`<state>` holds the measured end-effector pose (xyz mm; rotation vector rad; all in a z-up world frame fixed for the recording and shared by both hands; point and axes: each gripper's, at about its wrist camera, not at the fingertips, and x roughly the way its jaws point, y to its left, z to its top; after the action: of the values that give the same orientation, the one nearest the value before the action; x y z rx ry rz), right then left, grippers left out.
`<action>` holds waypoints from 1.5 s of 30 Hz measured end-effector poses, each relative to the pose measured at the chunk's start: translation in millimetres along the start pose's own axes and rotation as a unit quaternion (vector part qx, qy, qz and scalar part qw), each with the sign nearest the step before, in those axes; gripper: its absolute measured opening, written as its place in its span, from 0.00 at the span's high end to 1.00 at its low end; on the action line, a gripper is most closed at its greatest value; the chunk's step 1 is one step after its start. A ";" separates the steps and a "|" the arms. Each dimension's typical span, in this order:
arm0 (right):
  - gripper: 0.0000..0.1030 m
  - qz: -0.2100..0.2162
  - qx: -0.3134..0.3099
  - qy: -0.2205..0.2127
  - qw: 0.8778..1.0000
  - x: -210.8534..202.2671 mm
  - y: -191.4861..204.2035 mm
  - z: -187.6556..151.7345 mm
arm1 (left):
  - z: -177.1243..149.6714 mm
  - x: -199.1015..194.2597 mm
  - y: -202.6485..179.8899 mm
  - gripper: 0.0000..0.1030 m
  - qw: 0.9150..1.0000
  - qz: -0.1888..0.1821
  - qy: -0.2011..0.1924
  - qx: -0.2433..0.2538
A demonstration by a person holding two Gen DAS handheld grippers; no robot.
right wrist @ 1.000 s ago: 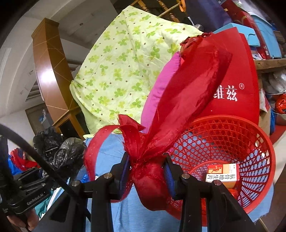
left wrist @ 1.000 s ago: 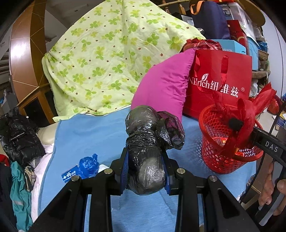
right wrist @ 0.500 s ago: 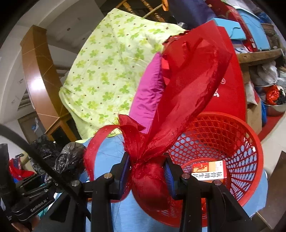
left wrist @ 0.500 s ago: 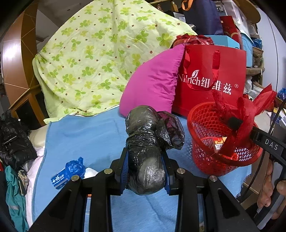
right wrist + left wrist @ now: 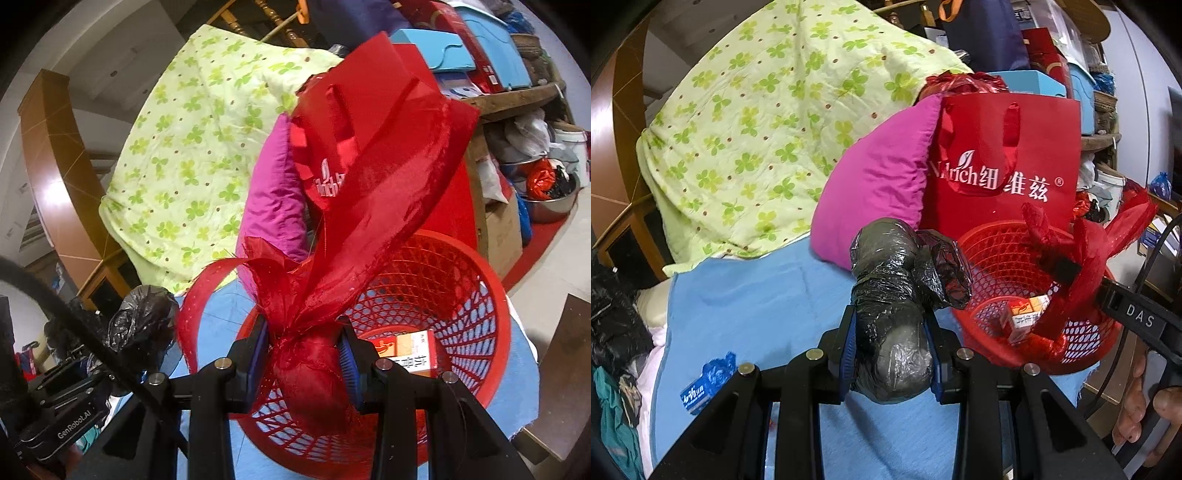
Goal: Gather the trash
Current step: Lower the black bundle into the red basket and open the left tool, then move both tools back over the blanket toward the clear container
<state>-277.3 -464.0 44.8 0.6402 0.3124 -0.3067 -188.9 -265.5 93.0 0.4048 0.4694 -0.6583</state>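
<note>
Nearest in the left wrist view, the left gripper (image 5: 891, 354) pinches a black plastic bundle (image 5: 892, 314), its blue pads pressed against the wad's sides while the crumpled top sticks up and flops toward 2 o'clock. In the right wrist view, the right gripper (image 5: 306, 354) clamps a red mesh ribbon wad (image 5: 314, 369), whose loose tails fan up toward 1 o'clock.

Over the last second both hands have drifted toward the red basket (image 5: 1082, 343): in the left view it has slid from the right edge inward and now sits at 3 o'clock of the black bundle, just beside it. In the right view the rim has come under the jaws, so the ribbon wad hangs over the basket's near wall (image 5: 476, 373). Neither grip has changed. I judge the ribbon is ready to drop, with the black bundle to follow.

Inside the basket lies an orange-and-white carton (image 5: 406, 350), already collected. At 8 o'clock on the blue sheet (image 5: 768, 295), a blue wrapper (image 5: 705, 380) waits, well apart from the basket. Beyond stand a magenta pillow (image 5: 879, 177), a red gift bag (image 5: 1008, 162) and a green clover quilt (image 5: 768, 122).
</note>
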 end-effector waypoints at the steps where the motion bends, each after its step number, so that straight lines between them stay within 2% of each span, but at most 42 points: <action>1: 0.61 -0.001 0.002 -0.001 1.000 -0.5 -1.9 0.6 | 1.8 0.9 -2.5 0.66 1.000 -0.002 -0.001 0.002; 12: 0.61 -0.027 0.039 -0.006 0.999 -5.6 -32.5 5.8 | 20.3 18.9 -39.5 0.65 0.998 -0.049 -0.012 0.031; 15: 0.61 -0.028 0.053 0.003 0.998 -1.7 -39.3 7.2 | 22.2 32.8 -46.7 0.64 0.995 -0.098 -0.008 0.026; 18: 0.61 -0.029 0.071 0.016 0.997 3.8 -46.1 7.6 | 20.5 50.6 -50.4 0.52 0.992 -0.123 0.003 0.021; 19: 0.55 -0.031 0.078 0.018 0.996 4.9 -48.2 8.0 | 18.5 56.2 -50.5 0.40 0.991 -0.131 0.007 0.022; 20: 0.48 -0.031 0.082 0.017 0.996 4.8 -50.0 8.5 | 16.1 59.5 -50.2 0.33 0.991 -0.134 0.006 0.022; 21: 0.36 -0.028 0.088 0.014 0.996 4.3 -51.4 8.3 | 13.6 61.4 -49.1 0.33 0.991 -0.134 0.006 0.021; 25: 0.35 -0.024 0.088 0.011 0.996 4.3 -47.6 8.0 | 3.3 65.8 -37.4 0.33 0.990 -0.137 0.023 0.004; 28: 0.35 -0.016 0.074 0.005 0.997 4.0 -36.3 7.2 | -9.1 60.3 -18.4 0.33 0.991 -0.126 0.030 -0.012; 32: 0.35 0.001 0.009 -0.021 1.000 0.1 0.1 1.7 | -29.2 50.3 9.7 0.32 0.994 -0.100 0.040 -0.028; 37: 0.35 0.038 -0.059 -0.043 0.997 -0.1 49.5 -10.8 | -59.9 32.2 55.4 0.32 0.997 -0.037 0.053 -0.048; 42: 0.35 0.065 -0.092 -0.013 0.994 23.3 92.0 -28.4 | -86.0 11.1 106.8 0.31 0.996 0.028 0.046 -0.074; 45: 0.35 0.061 -0.123 0.028 0.990 48.6 117.3 -45.3 | -106.6 3.9 143.7 0.29 0.992 0.064 0.048 -0.099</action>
<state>-198.0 -355.4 54.6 0.4226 0.3576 -0.1287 -121.4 -110.9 33.3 0.2775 0.5903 -0.4649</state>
